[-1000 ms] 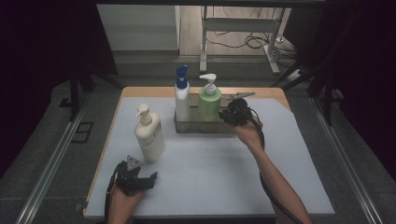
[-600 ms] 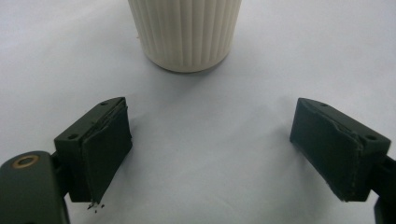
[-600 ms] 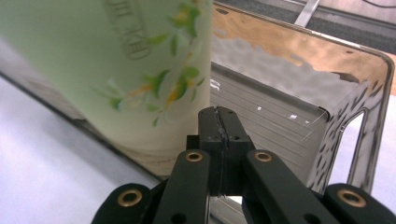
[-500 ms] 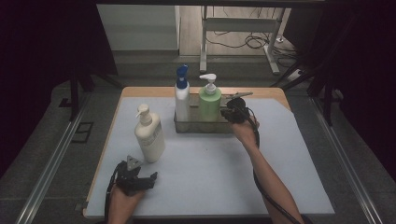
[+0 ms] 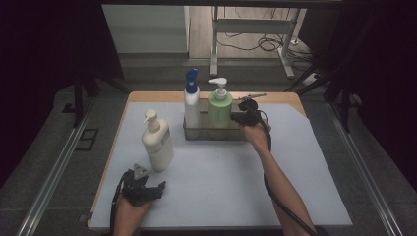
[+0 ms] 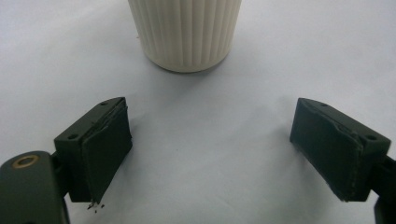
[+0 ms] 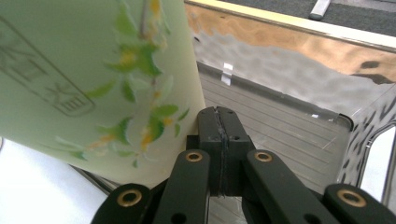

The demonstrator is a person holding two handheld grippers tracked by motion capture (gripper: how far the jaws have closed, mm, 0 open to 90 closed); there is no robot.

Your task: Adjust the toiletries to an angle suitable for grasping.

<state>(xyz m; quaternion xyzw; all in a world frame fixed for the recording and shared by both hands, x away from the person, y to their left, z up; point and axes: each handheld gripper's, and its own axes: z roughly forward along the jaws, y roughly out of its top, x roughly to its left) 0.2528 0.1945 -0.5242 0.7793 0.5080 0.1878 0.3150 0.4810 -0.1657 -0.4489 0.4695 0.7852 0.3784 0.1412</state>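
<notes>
Right gripper view: the right gripper (image 7: 218, 140) has its jaws pressed flat together, nothing between them, tips just beside the lower wall of the green pump bottle (image 7: 93, 79). The bottle stands upright, long axis vertical, on the left of the jaws, inside the clear tray (image 7: 299, 116); open tray floor lies to the right. In the high view that gripper (image 5: 244, 117) sits at the tray's (image 5: 216, 133) right end, next to the green bottle (image 5: 220, 108), with a blue-capped bottle (image 5: 192, 103) on the tray's left. Right hand is clearly nearer. The bottle is pale green with a leaf-and-flower print and a white pump. Left gripper (image 6: 224, 154) rests near, jaws wide apart, facing the ribbed cream bottle (image 6: 184, 32), not touching.
</notes>
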